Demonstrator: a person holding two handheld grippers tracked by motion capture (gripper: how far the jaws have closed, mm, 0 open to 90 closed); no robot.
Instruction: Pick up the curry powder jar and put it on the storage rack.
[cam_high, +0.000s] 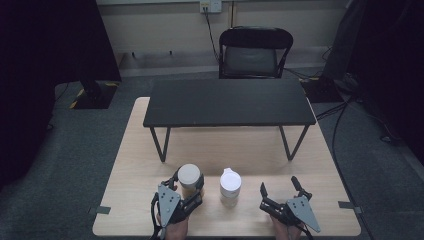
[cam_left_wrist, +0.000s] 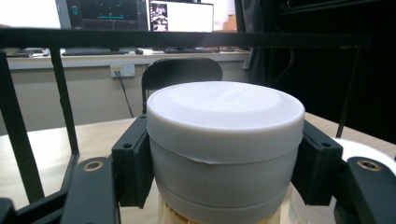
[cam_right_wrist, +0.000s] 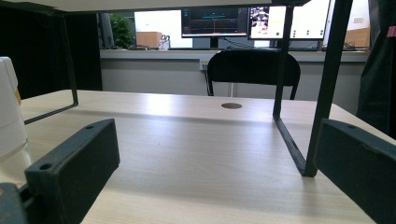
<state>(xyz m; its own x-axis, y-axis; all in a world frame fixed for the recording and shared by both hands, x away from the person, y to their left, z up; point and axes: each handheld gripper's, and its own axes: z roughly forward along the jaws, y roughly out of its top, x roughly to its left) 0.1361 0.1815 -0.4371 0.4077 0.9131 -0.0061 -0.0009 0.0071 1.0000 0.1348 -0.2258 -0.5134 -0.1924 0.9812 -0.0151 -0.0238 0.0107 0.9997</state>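
White plastic caps the round jar (cam_left_wrist: 224, 149) that our left gripper (cam_high: 188, 186) has its jaws clamped on, pads pressed against the lid's sides; the jar, with something tan below the lid, stands near the front edge of the pale wooden surface (cam_high: 135, 145), left of centre. Just beside it, toward the middle of that front edge, stands a second white-lidded container (cam_high: 230, 187), apart from it but close. Our right gripper (cam_high: 280, 192) rests near the front right corner with its jaws spread wide and nothing between them. We judge the main risk to be the grip sitting high on the lid: a lift could pull the lid loose or let the body swing and tip, and any sideways move could knock the neighbouring container over. Raising it carelessly could also strike the low black metal-legged bench (cam_high: 227, 102) that spans the far half of the surface. Beyond the far edge we see a black folding chair (cam_high: 255, 52), grey carpet, a wall socket (cam_high: 210, 6), cables on the floor, and, in the gripper views, lit monitors (cam_right_wrist: 215, 21) on a desk.
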